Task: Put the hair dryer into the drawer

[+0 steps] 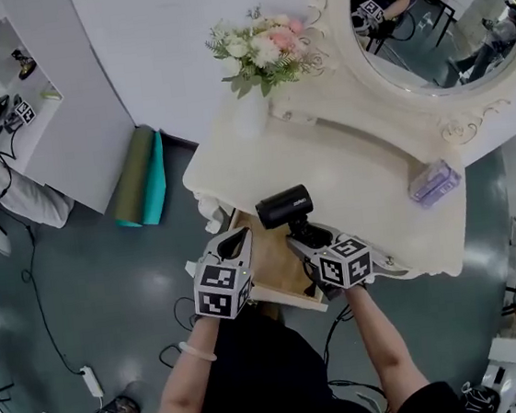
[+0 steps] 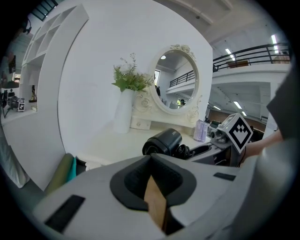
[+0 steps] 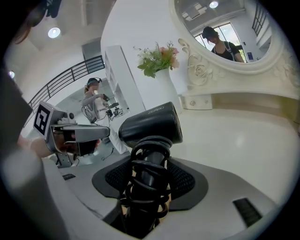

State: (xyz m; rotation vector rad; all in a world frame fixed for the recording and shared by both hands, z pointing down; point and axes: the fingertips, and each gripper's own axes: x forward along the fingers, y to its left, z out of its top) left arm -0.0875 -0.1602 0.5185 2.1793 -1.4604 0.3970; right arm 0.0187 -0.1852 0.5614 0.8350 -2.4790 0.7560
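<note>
Head view: cream dressing table (image 1: 355, 167) w/ oval mirror (image 1: 431, 15) and flowers (image 1: 259, 51) at the back, purple box (image 1: 434, 181) near its right end. The drawer (image 1: 279, 268) is pulled out at the table's front, wood inside showing. The hair dryer (image 1: 284, 207), black, is up off the table, barrel level, right over the front edge and the back of the open drawer. Its handle runs down into the right gripper (image 1: 306, 242), just below and to the right of the barrel. The left gripper (image 1: 234, 243) sits at the drawer's left front corner, just left of the dryer, not touching it.

Left gripper view: jaws nearly together, pinched on a thin wooden edge, i.e. the drawer's wall. The dryer barrel (image 2: 163, 141) is ahead and a bit right, near but apart, w/ the right gripper's marker cube behind it.

Right gripper view: jaws held fairly wide, clamped on the dryer's handle (image 3: 146, 180), which has the black cord coiled round it. The handle stands btwn the pads, and the barrel (image 3: 150, 124) is directly above them, nozzle end to the right. The left gripper shows off to the left, well clear of the dryer.
</note>
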